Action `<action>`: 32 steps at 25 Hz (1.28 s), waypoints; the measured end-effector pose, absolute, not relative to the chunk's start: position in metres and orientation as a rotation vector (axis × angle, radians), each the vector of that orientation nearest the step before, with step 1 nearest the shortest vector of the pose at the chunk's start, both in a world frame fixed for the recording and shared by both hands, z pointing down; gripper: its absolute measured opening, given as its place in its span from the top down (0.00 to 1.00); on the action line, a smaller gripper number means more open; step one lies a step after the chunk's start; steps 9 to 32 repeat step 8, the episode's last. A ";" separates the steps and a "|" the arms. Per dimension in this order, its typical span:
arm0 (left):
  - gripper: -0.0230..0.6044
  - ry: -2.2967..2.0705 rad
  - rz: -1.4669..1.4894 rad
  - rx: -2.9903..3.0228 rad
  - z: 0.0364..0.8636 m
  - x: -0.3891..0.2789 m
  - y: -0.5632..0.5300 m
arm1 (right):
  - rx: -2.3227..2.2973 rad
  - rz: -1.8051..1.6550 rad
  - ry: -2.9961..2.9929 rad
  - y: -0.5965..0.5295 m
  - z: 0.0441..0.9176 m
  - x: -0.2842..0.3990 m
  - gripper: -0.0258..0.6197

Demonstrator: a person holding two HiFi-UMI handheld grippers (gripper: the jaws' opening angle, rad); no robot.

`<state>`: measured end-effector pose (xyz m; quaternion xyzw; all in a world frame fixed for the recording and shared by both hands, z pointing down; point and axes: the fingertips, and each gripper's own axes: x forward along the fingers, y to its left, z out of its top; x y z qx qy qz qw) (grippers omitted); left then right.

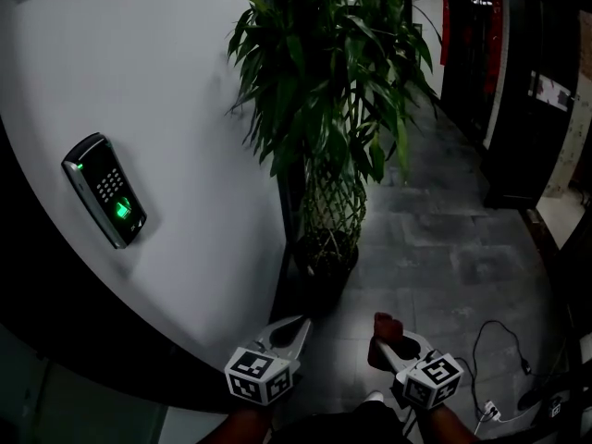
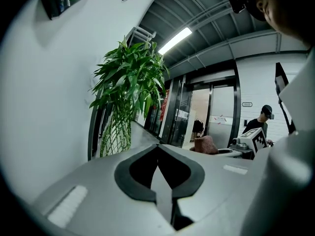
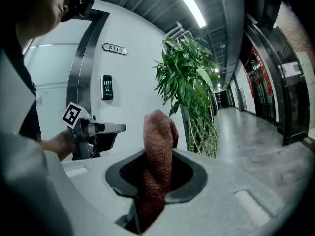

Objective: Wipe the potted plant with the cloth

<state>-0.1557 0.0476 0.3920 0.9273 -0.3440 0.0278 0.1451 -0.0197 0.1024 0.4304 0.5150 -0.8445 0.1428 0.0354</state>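
Right hand-held gripper (image 1: pixel 396 345) is clamped on the reddish-brown cloth (image 3: pixel 158 132). A fold of it stands up out of the jaws, and that looks like plenty of fabric for wiping. The left hand-held gripper (image 1: pixel 298 326) is fully closed with nothing in it. It hangs beside the right one, low in the head view.

The potted plant (image 1: pixel 324 91) stands on the floor (image 1: pixel 444 248) ahead, right by the curved white wall (image 1: pixel 185 109). Its dark pot (image 1: pixel 324 265) is nearest the grippers, and the leaves (image 1: pixel 305 54) are higher and well apart from both. Nothing touches the plant yet, so I'd call this the approach.

To do it well, lift the cloth to the leaves and lead with the free fold, not the hard jaw tips. Stroke each leaf from stem to tip with light pressure, because these narrow blades will likely bend or tear. The closed left gripper could back a leaf from underneath. Keep the squeeze firm so the cloth doesn't slip out.
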 end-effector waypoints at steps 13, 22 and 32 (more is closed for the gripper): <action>0.93 -0.998 0.086 2.684 0.389 -0.156 0.050 | 1.587 0.448 -2.608 0.107 0.428 -0.021 0.85; 0.93 -0.998 0.086 2.684 0.389 -0.156 0.050 | 1.587 0.448 -2.608 0.107 0.428 -0.021 0.85; 0.93 -0.998 0.086 2.684 0.389 -0.156 0.050 | 1.587 0.448 -2.608 0.107 0.428 -0.021 0.85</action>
